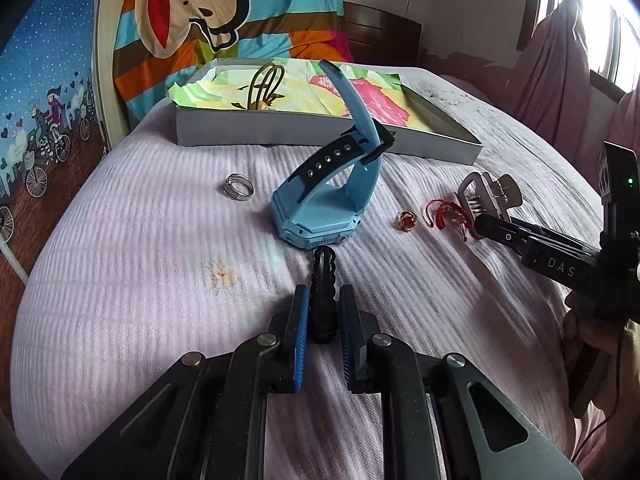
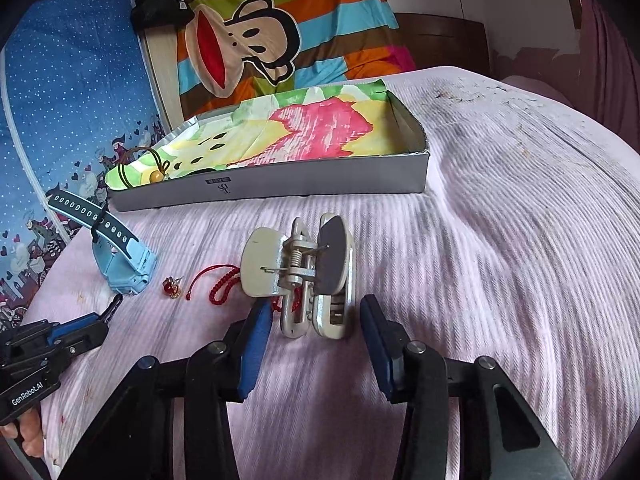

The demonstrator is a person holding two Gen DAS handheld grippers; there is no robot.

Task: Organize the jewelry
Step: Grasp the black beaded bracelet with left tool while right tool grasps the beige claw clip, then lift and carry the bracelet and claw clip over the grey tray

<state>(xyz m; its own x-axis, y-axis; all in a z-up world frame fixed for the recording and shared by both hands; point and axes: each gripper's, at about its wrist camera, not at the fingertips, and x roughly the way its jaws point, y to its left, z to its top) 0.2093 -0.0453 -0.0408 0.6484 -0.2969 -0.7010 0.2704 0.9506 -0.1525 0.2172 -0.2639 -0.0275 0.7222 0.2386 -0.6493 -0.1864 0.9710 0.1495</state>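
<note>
left gripper (image 1: 323, 320): pinching black wavy hair clip (image 1: 322, 280), light, bumpy, stiff | right gripper (image 2: 314, 350): spread around silver claw clip (image 2: 304, 280), not touching; hard, springy, slippery; best grabbed across flat sides

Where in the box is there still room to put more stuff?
Inside the box, the cord with a bead takes only the left end. The pink-painted lining toward the right wall is bare. On the bedspread, the stretch right of the hair clip is free; left of it is crowded.

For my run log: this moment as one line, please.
left tongs: shut on black ridged piece | right tongs: open, straddling silver claw clip | box: holds cord bracelet
</note>
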